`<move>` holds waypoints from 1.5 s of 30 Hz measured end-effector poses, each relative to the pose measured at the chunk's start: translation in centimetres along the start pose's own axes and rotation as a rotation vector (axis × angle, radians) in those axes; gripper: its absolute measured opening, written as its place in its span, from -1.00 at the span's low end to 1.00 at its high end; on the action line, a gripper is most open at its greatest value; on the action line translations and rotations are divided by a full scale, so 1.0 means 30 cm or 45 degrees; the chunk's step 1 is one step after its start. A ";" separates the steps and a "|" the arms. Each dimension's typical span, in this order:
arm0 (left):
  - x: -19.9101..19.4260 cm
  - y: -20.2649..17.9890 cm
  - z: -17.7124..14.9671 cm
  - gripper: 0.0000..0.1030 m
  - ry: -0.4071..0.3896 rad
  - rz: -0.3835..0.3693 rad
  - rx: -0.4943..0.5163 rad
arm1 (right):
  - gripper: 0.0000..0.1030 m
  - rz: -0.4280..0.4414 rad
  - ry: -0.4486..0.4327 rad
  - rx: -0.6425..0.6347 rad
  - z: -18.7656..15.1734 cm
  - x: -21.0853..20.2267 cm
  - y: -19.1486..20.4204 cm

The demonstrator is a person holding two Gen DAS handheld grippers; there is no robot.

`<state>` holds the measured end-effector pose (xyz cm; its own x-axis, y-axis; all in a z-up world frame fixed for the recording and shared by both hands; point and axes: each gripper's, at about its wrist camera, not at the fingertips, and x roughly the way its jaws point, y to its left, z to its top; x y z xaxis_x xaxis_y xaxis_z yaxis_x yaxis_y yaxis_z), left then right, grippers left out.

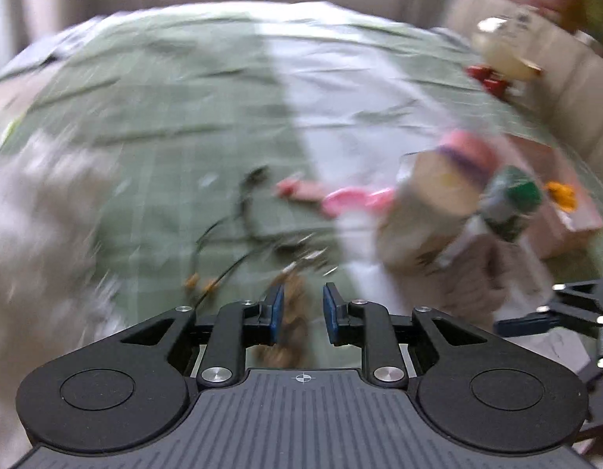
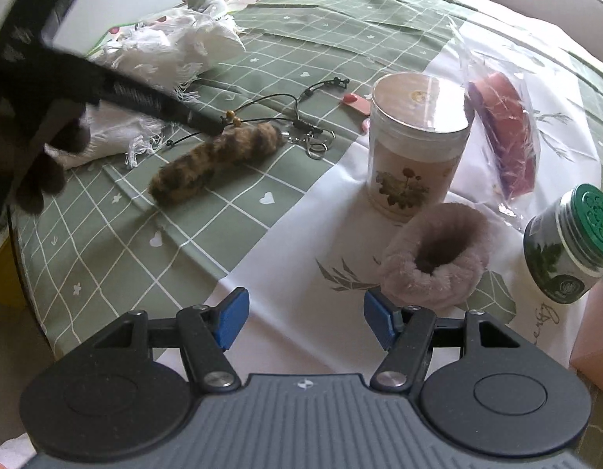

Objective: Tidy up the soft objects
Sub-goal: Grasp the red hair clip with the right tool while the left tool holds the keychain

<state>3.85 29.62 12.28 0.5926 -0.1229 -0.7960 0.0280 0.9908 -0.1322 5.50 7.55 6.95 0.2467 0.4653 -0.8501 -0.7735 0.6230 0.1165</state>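
the left gripper hangs just above the brown mottled furry tail-shaped toy, its jaws partly open astride the fur without closing on it; that view is blurred. the toy lies on the green checked cloth of the tabletop, near the left edge, beside a frayed white cloth and a black cord with keyring. the right gripper sits at the near edge, jaws wide open and empty, just beside a pinkish fluffy slipper that rests against a clear-lidded flower-print canister
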 end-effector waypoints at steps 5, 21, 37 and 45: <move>0.176 -0.026 0.076 -0.48 0.097 0.066 0.030 | 0.27 -0.004 0.021 0.044 -0.026 0.002 -0.021; 0.315 0.028 0.013 -0.50 0.209 0.168 -0.210 | 0.21 -0.037 0.007 0.110 -0.104 -0.021 -0.088; 0.017 0.125 -0.107 -0.71 -0.142 0.045 -0.484 | 0.02 0.201 0.103 0.131 0.628 -0.073 -0.069; -0.008 0.177 -0.181 -0.71 -0.222 -0.041 -0.588 | 0.02 -0.173 0.694 0.054 0.916 0.501 -0.079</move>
<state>-0.51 34.62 8.57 0.7242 -0.1027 -0.6819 -0.2879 0.8535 -0.4344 27.10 30.36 8.02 -0.0036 -0.0057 -1.0000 -0.7290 0.6845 -0.0012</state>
